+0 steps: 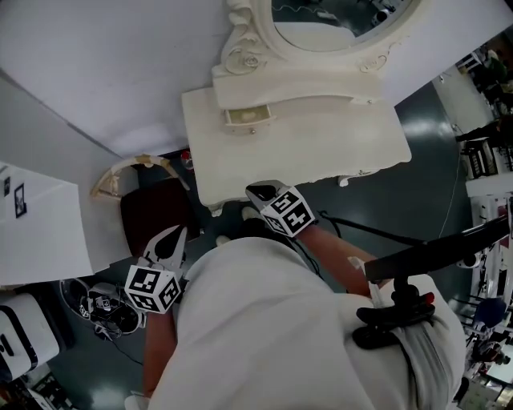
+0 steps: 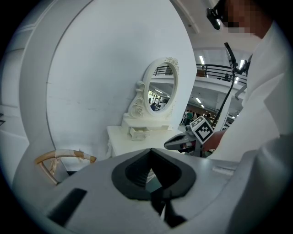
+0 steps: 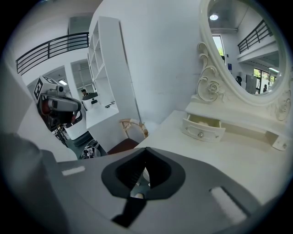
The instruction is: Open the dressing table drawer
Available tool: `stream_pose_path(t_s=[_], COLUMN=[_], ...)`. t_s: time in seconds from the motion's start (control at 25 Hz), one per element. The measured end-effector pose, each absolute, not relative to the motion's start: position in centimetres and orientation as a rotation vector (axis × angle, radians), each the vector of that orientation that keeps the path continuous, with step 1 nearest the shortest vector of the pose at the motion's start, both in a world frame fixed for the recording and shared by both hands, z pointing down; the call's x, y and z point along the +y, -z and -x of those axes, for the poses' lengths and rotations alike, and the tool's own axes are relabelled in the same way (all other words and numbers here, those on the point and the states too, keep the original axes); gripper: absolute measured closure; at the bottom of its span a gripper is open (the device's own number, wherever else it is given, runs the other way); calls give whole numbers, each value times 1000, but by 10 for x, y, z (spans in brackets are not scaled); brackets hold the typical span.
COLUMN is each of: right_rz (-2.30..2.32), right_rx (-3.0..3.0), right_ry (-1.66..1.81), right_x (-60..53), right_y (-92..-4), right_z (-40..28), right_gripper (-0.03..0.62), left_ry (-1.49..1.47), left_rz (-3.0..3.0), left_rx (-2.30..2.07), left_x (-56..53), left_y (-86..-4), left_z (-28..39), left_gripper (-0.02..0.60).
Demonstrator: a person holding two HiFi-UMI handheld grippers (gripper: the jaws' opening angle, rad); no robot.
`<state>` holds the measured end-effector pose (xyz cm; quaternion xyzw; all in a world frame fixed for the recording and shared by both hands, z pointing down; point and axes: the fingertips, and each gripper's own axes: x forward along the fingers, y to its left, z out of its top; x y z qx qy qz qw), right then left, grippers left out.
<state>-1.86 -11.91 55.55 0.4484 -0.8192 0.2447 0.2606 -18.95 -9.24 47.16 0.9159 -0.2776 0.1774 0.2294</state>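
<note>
The cream dressing table (image 1: 321,152) stands against the white wall under an oval mirror (image 1: 337,20). Its small drawer (image 1: 247,118) sits pulled out a little beneath the mirror base, and its inside shows in the right gripper view (image 3: 203,128). My right gripper (image 1: 255,192) hovers at the table's front edge, well short of the drawer, shut with nothing in it (image 3: 143,176). My left gripper (image 1: 178,234) hangs lower left over the chair, away from the table, also shut and empty (image 2: 149,171). The drawer (image 2: 138,133) and the right gripper (image 2: 183,141) show in the left gripper view.
A chair with a dark red seat (image 1: 152,208) and a cream curved back (image 1: 132,166) stands left of the table. A white cabinet (image 1: 40,228) is at the far left, with shoes (image 1: 104,308) on the dark floor below it. A black cable (image 1: 369,231) runs right of the table.
</note>
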Motion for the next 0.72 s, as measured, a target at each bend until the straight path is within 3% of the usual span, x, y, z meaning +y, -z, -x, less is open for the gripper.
stream_pose_path(t_s=[0.72], right_rz=[-1241], right_rx=[-2127], right_ry=[-679], right_x=[-80], right_y=[-549], right_z=[-6], right_gripper=[595], left_ry=[-514], left_rz=[-2529], left_rx=[-585], left_x=[-81], left_y=[-493], left_z=[160], left_gripper=[580])
